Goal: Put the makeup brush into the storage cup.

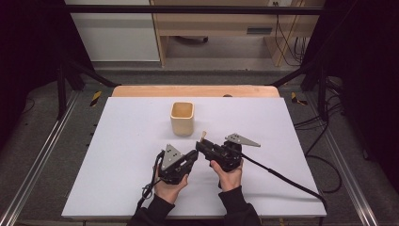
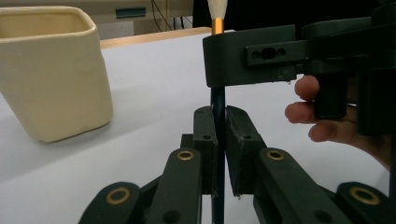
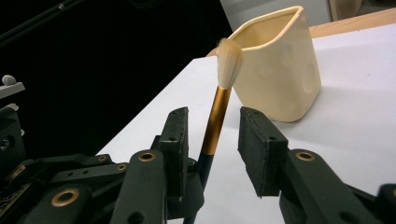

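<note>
Clearly the left gripper is clenched on the dark handle of the one brush, held upright. Right gripper straddles its gold ferrule, pads not touching. One cream cup stands beyond both. An off-centre squeeze could tilt the brush.

Left gripper jaws clamp the upright brush handle, cream cup off left

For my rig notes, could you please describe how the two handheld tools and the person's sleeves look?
Both the left tool and the right tool are black, with brass-ringed pivots and flat dark pads. Each carries a grey three-cornered plate and trails a black cable. The sleeves are dark.
</note>
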`<move>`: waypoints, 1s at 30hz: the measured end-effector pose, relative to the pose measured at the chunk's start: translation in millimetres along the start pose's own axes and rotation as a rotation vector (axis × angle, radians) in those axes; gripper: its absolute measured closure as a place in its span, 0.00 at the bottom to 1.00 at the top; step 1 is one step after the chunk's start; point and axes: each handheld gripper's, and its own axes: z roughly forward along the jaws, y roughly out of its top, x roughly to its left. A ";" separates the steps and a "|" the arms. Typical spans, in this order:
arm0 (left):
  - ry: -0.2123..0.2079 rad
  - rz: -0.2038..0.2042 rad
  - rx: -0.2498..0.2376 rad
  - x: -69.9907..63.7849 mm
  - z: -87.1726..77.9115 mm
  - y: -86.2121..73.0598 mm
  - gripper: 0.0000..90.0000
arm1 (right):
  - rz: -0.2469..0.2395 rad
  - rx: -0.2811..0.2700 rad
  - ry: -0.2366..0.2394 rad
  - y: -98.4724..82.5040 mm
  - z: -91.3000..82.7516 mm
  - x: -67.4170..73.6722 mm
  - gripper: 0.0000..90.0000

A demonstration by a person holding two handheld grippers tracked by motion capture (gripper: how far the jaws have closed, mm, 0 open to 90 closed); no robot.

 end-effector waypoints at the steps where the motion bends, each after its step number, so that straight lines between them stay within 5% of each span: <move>1: -0.001 -0.005 -0.003 -0.3 0.3 0.1 0.91 | 0.006 0.003 -0.001 0.0 0.1 0.1 0.72; 17: -0.003 0.008 0.003 -0.2 -0.4 0.0 0.91 | 0.048 0.010 0.033 -2.3 0.9 0.6 0.93; 24: -0.007 0.007 0.010 0.5 -1.3 0.7 0.90 | 0.025 -0.002 0.039 -3.4 0.7 0.9 0.93; 30: -0.006 0.009 0.046 2.5 -0.8 3.6 0.77 | -0.027 -0.013 0.026 -1.9 -1.8 1.3 0.93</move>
